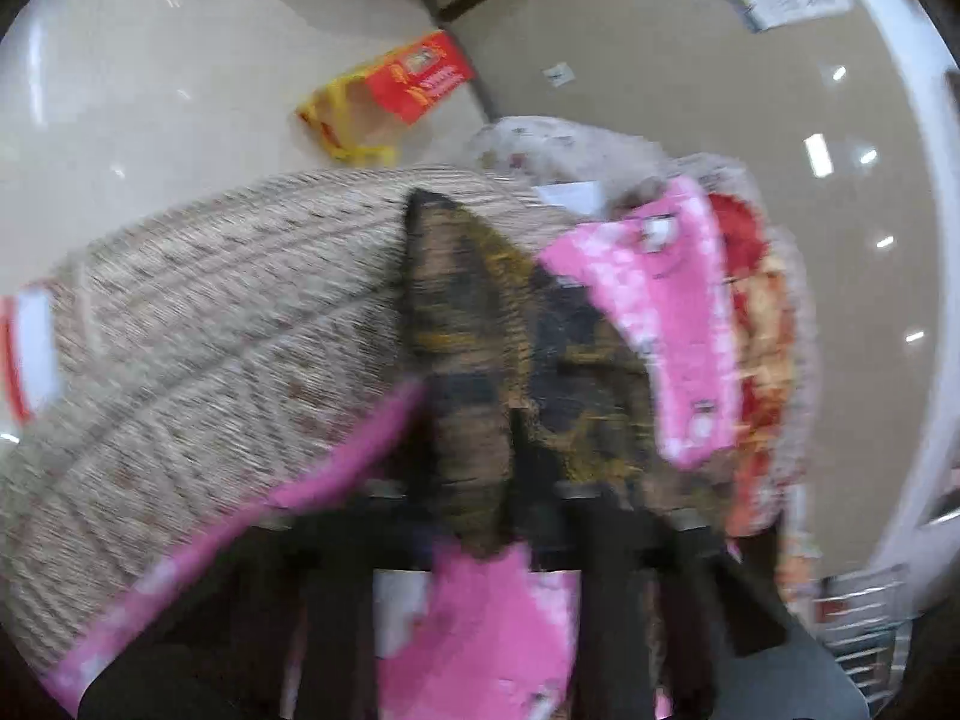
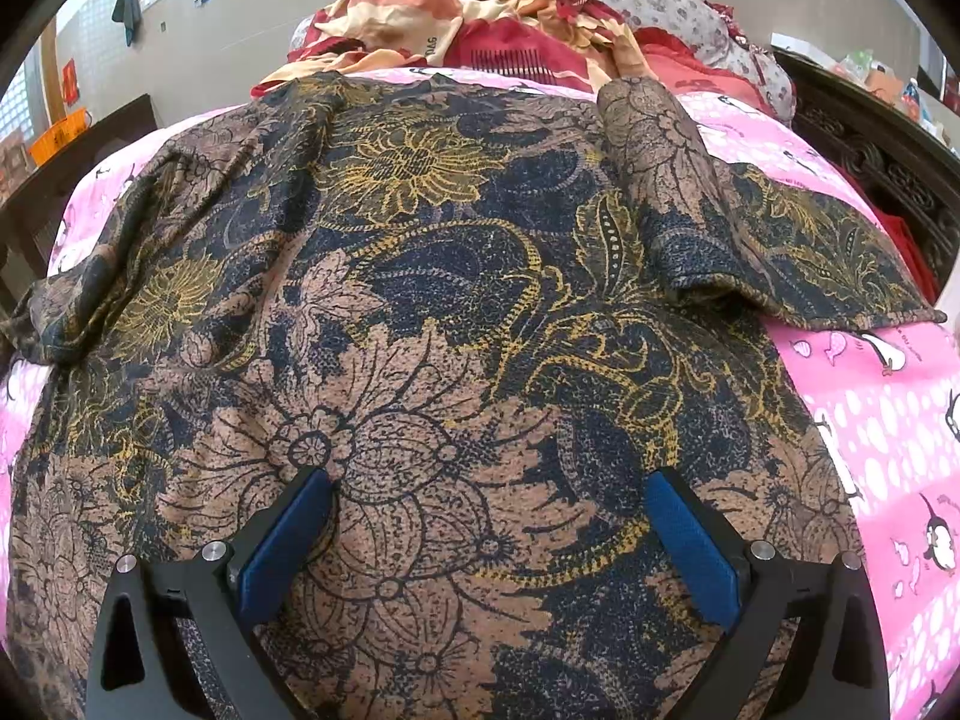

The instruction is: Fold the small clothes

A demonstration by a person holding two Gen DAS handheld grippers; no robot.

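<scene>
Cloth is what you have to watch here. Your left tongs (image 1: 510, 516) are squeezed tight on a fold of the flowery brown top (image 1: 474, 360), and the picture from that side is very blurry, so you cannot see how much cloth is caught between them. Your right tongs (image 2: 489, 531) are wide apart, with the blue pads (image 2: 288, 546) resting just over the top and gripping nothing.

The flowery brown top (image 2: 420, 360) lies spread out on the pink penguin sheet (image 2: 888, 420) of the bed, with one sleeve (image 2: 660, 180) already turned in across it.

What could go wrong? If the left tongs hold only a thin bit of the edge, it may slip out when you pull, and the fold will flop back. If they also pinch the pink sheet under it, you may drag the sheet along and mess up the flat part. Nothing pins the middle down, so a hard pull may slide the whole top and undo the sleeve. The messy red blanket (image 2: 480, 18) is close behind and could get tangled.
</scene>
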